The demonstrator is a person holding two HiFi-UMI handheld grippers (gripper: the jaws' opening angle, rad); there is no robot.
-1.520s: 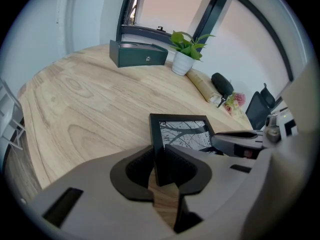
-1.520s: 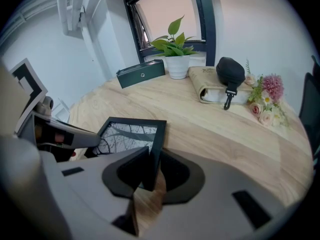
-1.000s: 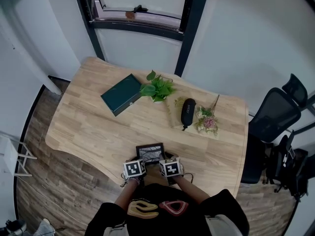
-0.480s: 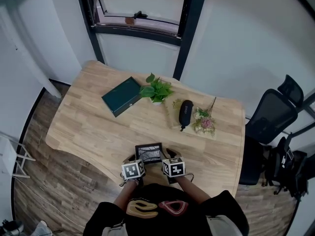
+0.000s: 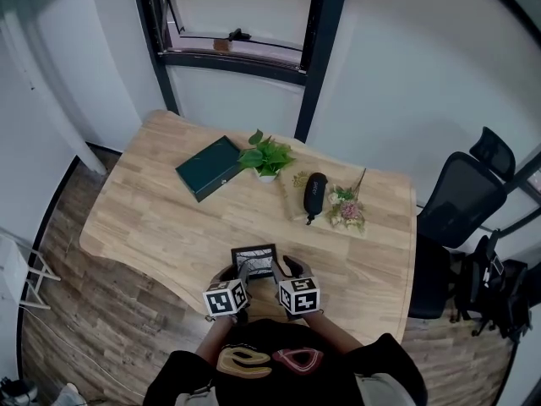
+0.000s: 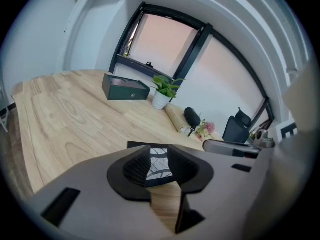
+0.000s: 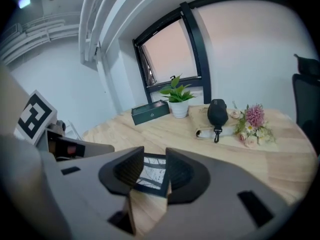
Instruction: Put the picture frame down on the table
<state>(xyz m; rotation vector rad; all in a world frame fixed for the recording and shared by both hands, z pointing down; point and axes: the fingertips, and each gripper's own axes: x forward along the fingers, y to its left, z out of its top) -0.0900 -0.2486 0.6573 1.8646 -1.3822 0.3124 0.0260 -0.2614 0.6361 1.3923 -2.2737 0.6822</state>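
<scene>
Left gripper stands well apart. Its jaws sprang open and have just eased in a touch, with nothing pinched between them. Right gripper has just been opening to its widest, and it's empty too. Both have pulled back off the work since a moment ago! Seen through each gap, the picture frame lies flat on the tabletop near its front edge, just ahead of the fingertips and free of them. I'd call the put-down done; only the retreat remains.
</scene>
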